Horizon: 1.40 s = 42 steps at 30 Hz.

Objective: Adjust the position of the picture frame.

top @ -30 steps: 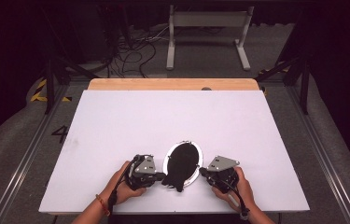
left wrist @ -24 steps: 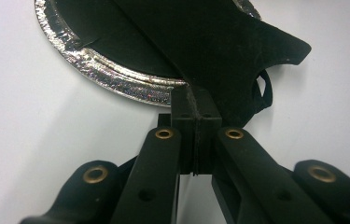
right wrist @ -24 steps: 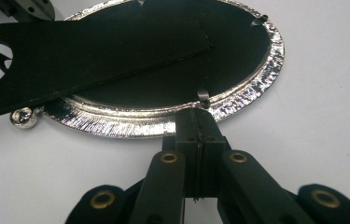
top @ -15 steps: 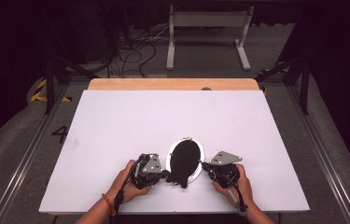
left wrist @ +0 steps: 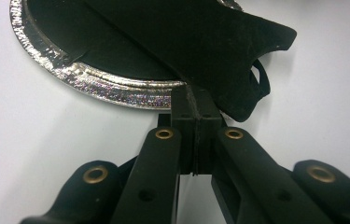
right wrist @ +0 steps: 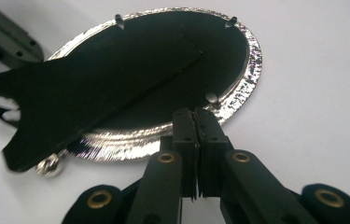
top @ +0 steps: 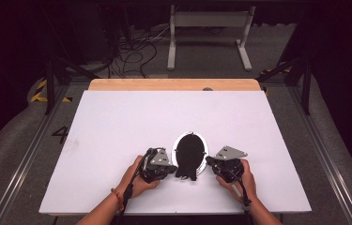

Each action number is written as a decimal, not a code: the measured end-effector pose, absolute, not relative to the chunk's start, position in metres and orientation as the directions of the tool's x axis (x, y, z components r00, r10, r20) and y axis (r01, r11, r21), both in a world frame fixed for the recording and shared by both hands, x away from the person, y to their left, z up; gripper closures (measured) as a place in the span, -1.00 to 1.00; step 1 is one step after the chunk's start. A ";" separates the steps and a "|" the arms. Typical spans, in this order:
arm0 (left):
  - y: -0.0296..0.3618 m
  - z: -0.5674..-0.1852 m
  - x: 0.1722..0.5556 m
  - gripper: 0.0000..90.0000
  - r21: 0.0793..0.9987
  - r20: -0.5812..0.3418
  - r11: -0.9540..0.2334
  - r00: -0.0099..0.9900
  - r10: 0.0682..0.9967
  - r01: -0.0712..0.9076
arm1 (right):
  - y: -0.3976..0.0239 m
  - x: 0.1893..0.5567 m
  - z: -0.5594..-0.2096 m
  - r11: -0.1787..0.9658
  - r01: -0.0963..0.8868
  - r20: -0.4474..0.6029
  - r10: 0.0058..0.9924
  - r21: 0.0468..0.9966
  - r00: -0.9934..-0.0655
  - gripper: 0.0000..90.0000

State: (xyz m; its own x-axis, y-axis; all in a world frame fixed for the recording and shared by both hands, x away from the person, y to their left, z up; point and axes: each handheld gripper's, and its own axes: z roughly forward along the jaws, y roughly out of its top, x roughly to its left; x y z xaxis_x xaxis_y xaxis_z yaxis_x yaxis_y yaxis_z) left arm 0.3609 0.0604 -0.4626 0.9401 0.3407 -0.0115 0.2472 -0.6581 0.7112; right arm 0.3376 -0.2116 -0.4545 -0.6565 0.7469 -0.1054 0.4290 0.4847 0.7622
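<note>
An oval silver-rimmed frame lies face down near the table's front edge, its black back up. A black hinged stand is tilted up off the back, its wide end toward my left gripper. In the left gripper view my left gripper is shut, with its tips against the stand's lower edge beside the rim; nothing shows between the jaws. My right gripper is shut too, tips touching the frame's rim from the other side. In the high view the left gripper and right gripper flank the frame.
The white table top lies bare beyond the frame, with a wooden strip along its far edge. Metal rails run down both sides. A small silver knob sits under the frame's near end.
My left gripper has slid right toward the frame until its tips meet the stand. The right gripper has stayed at the rim.
</note>
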 end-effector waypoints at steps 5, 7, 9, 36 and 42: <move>0.055 -0.462 0.359 0.99 0.706 0.012 -0.666 0.936 0.351 0.241 | -0.222 0.336 -0.456 0.484 0.447 -0.078 0.740 0.752 -0.668 0.96; 0.057 -0.463 0.361 1.00 0.713 -0.007 -0.655 0.937 0.351 0.251 | -0.224 0.336 -0.458 0.485 0.452 -0.075 0.739 0.749 -0.670 0.95; 0.056 -0.462 0.360 0.99 0.710 0.001 -0.660 0.937 0.350 0.246 | -0.224 0.336 -0.460 0.483 0.456 -0.067 0.738 0.748 -0.672 0.95; 0.058 -0.465 0.360 1.00 0.730 -0.021 -0.635 0.937 0.349 0.253 | -0.211 0.343 -0.462 0.444 0.480 -0.054 0.773 0.757 -0.632 1.00; 0.058 -0.464 0.359 1.00 0.722 0.008 -0.650 0.938 0.347 0.235 | -0.211 0.334 -0.461 0.428 0.497 0.023 0.740 0.755 -0.673 1.00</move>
